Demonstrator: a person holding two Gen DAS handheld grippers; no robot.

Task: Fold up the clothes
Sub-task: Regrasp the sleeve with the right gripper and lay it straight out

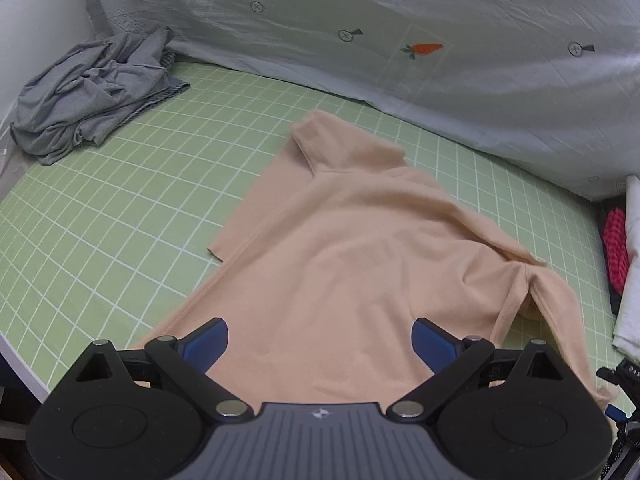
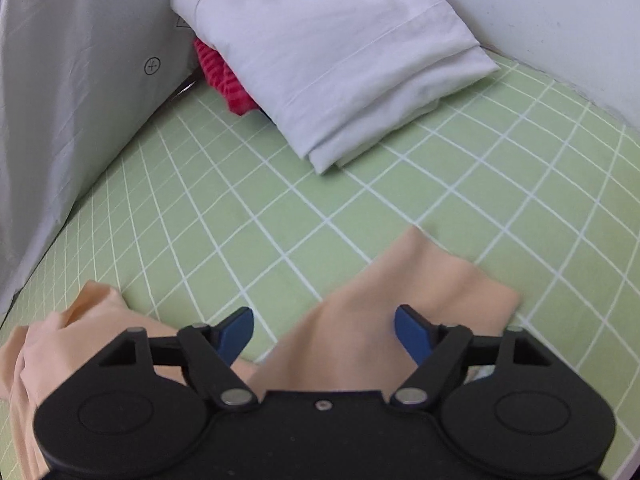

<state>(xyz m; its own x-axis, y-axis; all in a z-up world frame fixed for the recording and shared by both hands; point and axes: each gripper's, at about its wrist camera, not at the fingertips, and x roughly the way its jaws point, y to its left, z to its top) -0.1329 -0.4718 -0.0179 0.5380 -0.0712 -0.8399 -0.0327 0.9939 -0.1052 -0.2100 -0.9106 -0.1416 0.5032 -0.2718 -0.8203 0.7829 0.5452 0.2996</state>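
Peach shirt (image 1: 352, 248) beneath both spread jaws

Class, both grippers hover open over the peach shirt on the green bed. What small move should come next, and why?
Probably lower the right gripper and close it on the sleeve lying between its open fingers. The shirt lies roughly spread out, and the left gripper is open too, holding nothing.

Peach shirt (image 1: 360, 248): soft matt knit cloth, lying under the spread jaws. Left gripper (image 1: 320, 342): matt black plastic, blue pads, bright metal pivot pins. Bed sheet (image 1: 120, 216): smooth matt green cloth. Grey garment (image 1: 88, 96) far left of jaws: crumpled jersey. White pillow (image 2: 332, 52) ahead of jaws: smooth cotton.
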